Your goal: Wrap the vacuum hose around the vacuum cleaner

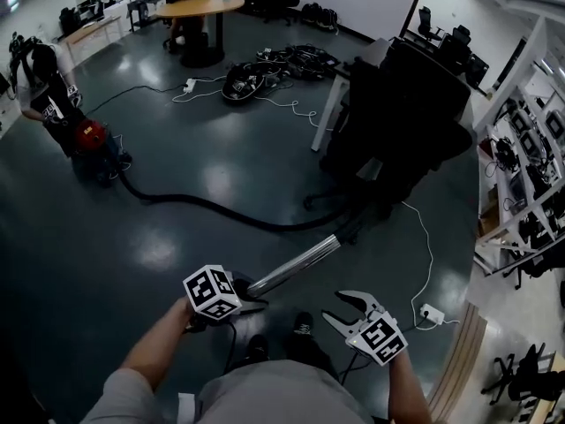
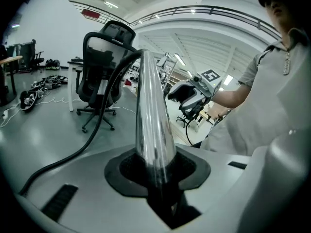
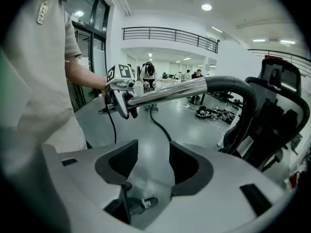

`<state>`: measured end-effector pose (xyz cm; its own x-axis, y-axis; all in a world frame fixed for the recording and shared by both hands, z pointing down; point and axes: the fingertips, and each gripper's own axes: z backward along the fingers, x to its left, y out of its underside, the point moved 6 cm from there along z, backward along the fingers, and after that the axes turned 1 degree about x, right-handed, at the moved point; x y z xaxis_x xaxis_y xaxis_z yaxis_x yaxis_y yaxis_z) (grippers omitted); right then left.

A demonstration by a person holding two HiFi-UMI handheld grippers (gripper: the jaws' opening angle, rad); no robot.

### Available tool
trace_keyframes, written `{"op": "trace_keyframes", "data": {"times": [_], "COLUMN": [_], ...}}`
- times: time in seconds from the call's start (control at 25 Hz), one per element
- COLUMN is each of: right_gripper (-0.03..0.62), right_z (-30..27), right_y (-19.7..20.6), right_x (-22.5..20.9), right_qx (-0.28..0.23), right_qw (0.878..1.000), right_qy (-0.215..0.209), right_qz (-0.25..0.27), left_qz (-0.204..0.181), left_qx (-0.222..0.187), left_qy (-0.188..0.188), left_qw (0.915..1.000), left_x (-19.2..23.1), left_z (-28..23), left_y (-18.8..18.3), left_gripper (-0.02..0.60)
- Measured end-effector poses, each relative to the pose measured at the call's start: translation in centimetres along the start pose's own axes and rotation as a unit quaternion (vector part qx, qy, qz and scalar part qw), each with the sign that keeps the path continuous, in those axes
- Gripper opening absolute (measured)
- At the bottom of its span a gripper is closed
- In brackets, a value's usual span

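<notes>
Glossy dark office floor (image 1: 221,175) fills the head view, where a long black flexible vacuum hose (image 1: 221,208) snakes from the small red vacuum cleaner (image 1: 88,135), far off at left, to a shiny chrome wand tube (image 1: 296,266). Left gripper view: the left gripper (image 2: 158,174) is clamped on that tube's end. Right gripper view: the right gripper (image 3: 148,166) stands open and empty above the floor. The hose likely handles limp and springy, the tube stiff and slick; best gripped on the hose near the tube.

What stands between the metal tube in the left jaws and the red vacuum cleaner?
Nothing visible: only the black hose lies on the floor between the metal tube and the vacuum cleaner. A person stands close beside it.
</notes>
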<state>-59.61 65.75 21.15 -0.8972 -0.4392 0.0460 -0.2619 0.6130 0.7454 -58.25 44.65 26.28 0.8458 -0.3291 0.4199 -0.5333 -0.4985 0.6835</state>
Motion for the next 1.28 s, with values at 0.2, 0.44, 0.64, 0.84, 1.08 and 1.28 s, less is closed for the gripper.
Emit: {"op": "trace_keyframes", "data": {"times": [0.2, 0.44, 0.64, 0.84, 1.08, 1.28], "right_gripper": [0.201, 0.201, 0.241, 0.249, 0.249, 0.247], "right_z": [-3.1, -6.9, -10.8, -13.6, -16.1, -16.7], "right_y": [-2.9, -7.6, -10.4, -13.3, -15.8, -16.9], "right_x": [-1.8, -4.1, -5.9, -6.7, -7.3, -7.2], "right_qx": [-0.06, -0.125, -0.172, -0.207, -0.246, -0.243], "right_qw": [0.996, 0.977, 0.945, 0.897, 0.839, 0.824], "right_qy": [-0.058, -0.154, -0.231, -0.315, -0.382, -0.419], "right_qz": [-0.035, -0.077, -0.156, -0.23, -0.301, -0.293], "left_qz": [0.03, 0.069, 0.095, 0.123, 0.149, 0.16], "left_qx": [-0.039, -0.08, -0.1, -0.121, -0.151, -0.145], "left_qy": [-0.034, -0.073, -0.125, -0.175, -0.224, -0.264], "left_qw": [0.9982, 0.9917, 0.9825, 0.9694, 0.9511, 0.94], "left_x": [1.6, 2.9, 4.1, 5.0, 5.7, 5.6], "left_z": [0.8, 0.9, 0.8, 1.0, 1.5, 1.9], "left_y": [-1.1, -3.5, -3.9, -5.0, -6.9, -7.6], "left_gripper": [0.127, 0.127, 0.127, 0.127, 0.128, 0.127]}}
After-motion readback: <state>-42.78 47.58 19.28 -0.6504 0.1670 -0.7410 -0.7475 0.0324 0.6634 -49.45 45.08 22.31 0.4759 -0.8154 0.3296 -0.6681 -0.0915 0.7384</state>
